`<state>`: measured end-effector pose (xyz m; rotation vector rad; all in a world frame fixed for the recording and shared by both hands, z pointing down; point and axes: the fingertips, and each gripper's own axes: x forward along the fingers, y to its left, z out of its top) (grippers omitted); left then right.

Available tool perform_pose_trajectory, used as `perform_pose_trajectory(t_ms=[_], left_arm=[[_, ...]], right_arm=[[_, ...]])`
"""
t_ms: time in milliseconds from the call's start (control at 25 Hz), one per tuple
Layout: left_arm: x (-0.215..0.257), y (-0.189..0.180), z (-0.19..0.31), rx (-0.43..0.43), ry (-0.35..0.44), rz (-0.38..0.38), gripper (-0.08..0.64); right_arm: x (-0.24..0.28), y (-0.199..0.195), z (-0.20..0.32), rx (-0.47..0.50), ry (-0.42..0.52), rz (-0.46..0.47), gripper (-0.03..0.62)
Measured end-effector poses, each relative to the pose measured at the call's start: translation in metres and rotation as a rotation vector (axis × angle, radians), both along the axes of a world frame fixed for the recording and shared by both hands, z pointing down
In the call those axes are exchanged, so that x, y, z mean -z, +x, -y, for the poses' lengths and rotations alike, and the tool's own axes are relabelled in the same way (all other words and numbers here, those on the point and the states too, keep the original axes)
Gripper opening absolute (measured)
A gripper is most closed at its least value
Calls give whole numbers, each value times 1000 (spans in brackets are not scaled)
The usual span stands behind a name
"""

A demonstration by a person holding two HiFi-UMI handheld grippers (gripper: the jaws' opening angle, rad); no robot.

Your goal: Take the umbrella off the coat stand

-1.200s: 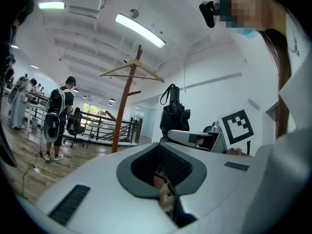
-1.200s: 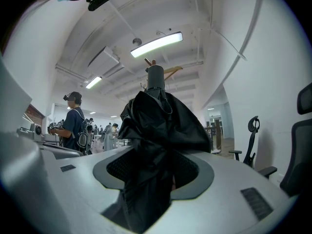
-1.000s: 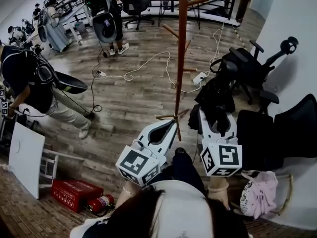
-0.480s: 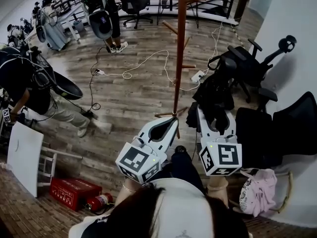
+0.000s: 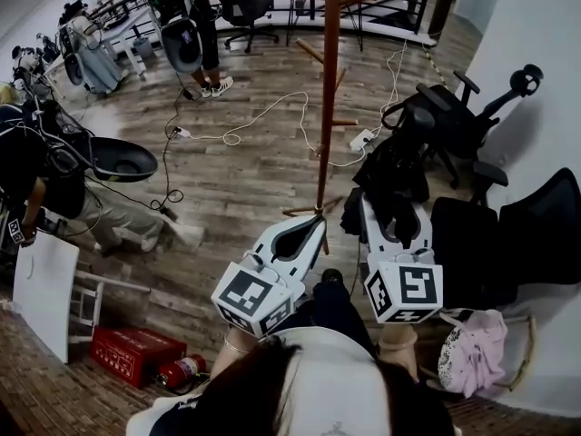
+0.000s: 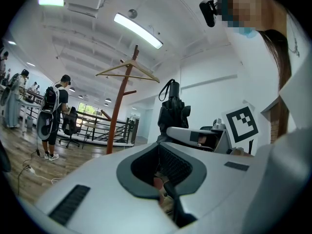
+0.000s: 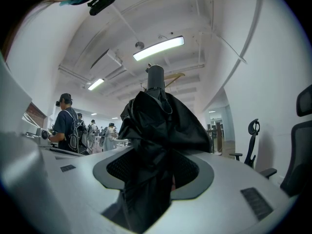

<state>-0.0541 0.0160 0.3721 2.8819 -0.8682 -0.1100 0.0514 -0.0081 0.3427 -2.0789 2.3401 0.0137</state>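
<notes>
Clamping a folded black umbrella [image 5: 392, 166], the right tongs [image 5: 395, 211] have their jaws pressed in on its bunched fabric; in the right gripper view the cloth fills the gap between the dark pads [image 7: 117, 169] and the umbrella's grey end stands above them. The umbrella hangs on none of the pegs of the coat stand [image 5: 327, 89]: in the head view it sits to the right of the red-brown pole, near its foot, with bare wooden floor [image 5: 245, 180] showing between the two. The left gripper view shows the same, the umbrella [image 6: 173, 108] held apart from the stand [image 6: 119, 111], which carries a wooden hanger [image 6: 127, 69] at its top. The left tongs [image 5: 320, 218] are held just beside the right pair, their tips together and nothing between them, pointing towards the base of the pole. White cables [image 5: 263, 116] trail across the floor behind the stand, and a black office chair [image 5: 454, 125] stands to the right.
</notes>
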Motion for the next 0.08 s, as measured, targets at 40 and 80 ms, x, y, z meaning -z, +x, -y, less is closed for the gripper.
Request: perform_pose_trajectory(t_ms=[40,80], left_arm=[[0,0,0,0,-1,0,11],[-1,0,1,0,-1,0,11]], right_arm=[[0,1,1,-1,-1,1,243],[-1,1,1,-2,-2,2,242]])
